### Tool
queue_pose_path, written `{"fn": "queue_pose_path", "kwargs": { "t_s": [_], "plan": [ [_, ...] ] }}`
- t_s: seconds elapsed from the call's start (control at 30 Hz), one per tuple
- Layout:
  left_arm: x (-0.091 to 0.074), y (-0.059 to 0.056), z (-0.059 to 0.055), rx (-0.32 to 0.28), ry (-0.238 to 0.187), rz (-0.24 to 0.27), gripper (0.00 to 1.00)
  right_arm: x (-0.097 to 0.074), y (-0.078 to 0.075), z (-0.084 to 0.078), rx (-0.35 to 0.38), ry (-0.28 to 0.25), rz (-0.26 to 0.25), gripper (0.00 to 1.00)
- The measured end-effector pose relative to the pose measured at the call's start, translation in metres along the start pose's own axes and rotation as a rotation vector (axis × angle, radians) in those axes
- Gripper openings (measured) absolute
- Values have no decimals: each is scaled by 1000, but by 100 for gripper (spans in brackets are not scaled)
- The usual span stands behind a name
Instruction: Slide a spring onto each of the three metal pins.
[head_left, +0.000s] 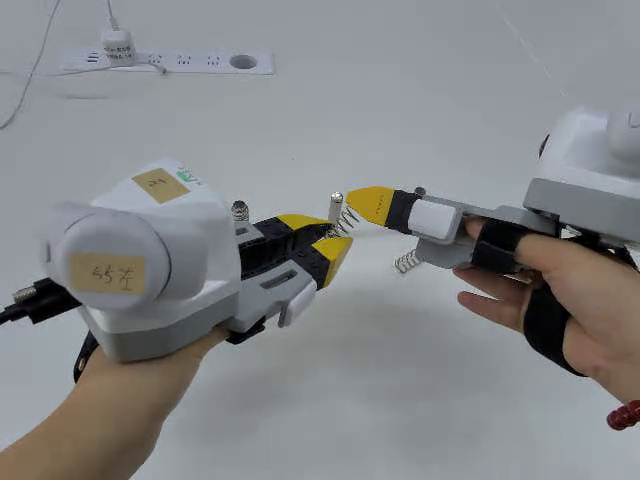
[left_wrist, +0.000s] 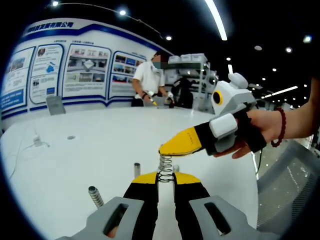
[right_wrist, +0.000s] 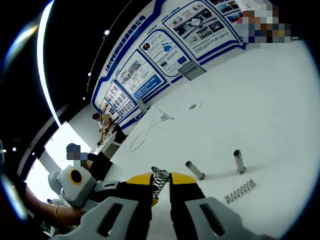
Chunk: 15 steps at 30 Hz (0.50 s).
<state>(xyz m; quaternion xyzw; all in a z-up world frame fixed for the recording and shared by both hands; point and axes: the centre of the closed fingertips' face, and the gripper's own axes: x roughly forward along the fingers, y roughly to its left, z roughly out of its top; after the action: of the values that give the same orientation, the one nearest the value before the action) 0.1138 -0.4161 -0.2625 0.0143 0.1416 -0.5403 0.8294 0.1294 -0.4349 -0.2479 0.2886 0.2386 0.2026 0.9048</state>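
A small steel spring (head_left: 346, 220) hangs above the table between both grippers. My left gripper (head_left: 335, 245) pinches its lower end, and my right gripper (head_left: 357, 204) closes on its upper end. In the left gripper view the spring (left_wrist: 165, 169) rises from my left gripper (left_wrist: 165, 177) to the right one's yellow tip. In the right gripper view the spring (right_wrist: 159, 181) sits between the right gripper (right_wrist: 160, 178) tips. A bare pin (head_left: 336, 204) stands just behind. Another pin (head_left: 240, 211) wears a spring. A third pin (head_left: 420, 191) peeks over the right gripper.
A loose spring (head_left: 407, 262) lies on the white table (head_left: 400, 90) under the right gripper, also seen as the loose spring (right_wrist: 240, 191) beside two pins. A white power strip (head_left: 170, 61) with a plugged charger lies at the far edge. A person (left_wrist: 148, 82) works at another table.
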Motion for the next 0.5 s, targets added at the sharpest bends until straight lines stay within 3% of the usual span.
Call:
{"fn": "queue_pose_path", "kwargs": {
  "t_s": [0.5],
  "plan": [
    [-2, 1, -1, -15, 12, 12, 11, 4, 10, 3, -148, -2, 6, 11]
  ]
}}
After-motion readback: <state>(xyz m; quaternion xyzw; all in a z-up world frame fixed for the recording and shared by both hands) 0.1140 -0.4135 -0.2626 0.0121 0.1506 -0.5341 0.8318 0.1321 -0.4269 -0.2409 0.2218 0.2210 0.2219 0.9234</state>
